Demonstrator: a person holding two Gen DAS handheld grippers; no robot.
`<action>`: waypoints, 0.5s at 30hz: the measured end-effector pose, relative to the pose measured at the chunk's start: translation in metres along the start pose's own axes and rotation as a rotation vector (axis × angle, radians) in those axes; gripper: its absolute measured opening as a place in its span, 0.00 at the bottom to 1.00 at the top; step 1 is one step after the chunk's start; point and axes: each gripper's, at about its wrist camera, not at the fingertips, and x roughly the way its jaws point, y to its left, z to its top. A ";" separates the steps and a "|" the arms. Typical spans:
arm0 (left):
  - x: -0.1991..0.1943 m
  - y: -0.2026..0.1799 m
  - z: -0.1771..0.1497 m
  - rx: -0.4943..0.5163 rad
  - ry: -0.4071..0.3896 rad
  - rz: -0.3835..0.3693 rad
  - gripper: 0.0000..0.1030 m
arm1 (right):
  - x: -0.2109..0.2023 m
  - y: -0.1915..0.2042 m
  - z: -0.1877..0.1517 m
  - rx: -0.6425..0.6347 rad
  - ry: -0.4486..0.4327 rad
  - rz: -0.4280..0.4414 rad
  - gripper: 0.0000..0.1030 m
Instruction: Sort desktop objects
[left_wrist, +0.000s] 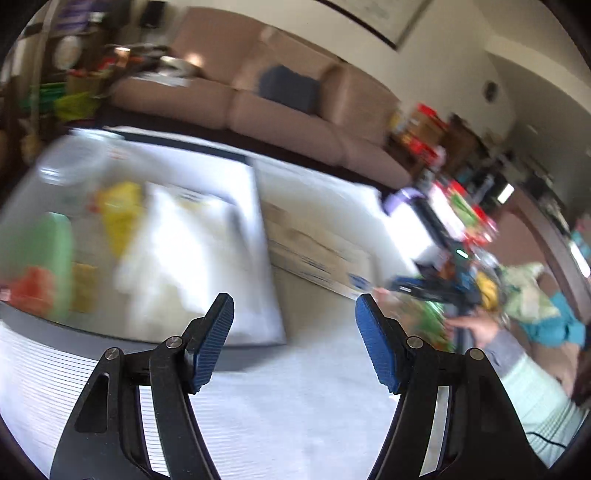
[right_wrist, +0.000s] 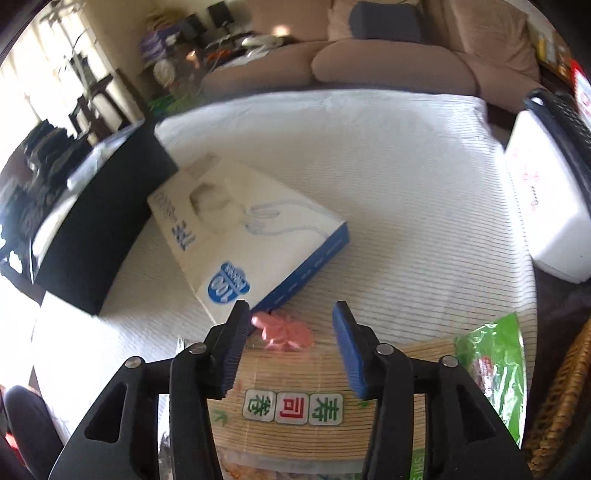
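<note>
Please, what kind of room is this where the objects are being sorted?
Most likely a home living room: a brown sofa with a dark cushion stands behind the table with the white cloth, and a framed picture hangs on the wall.

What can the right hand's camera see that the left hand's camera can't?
Only the right wrist view shows the pink clip, lying on the bamboo sushi mat between the open fingers of the right gripper. Only the left wrist view shows the blurry clear bin of colourful things and the open left gripper. Both show the glove box and the sofa.
</note>
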 end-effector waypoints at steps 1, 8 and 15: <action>0.008 -0.010 -0.003 0.008 0.010 -0.018 0.64 | 0.005 0.004 -0.002 -0.024 0.019 -0.003 0.49; 0.049 -0.047 -0.026 0.051 0.062 -0.088 0.64 | 0.029 0.026 -0.011 -0.221 0.084 -0.087 0.39; 0.067 -0.043 -0.034 0.034 0.126 -0.096 0.64 | 0.017 -0.020 -0.013 0.092 0.037 0.047 0.07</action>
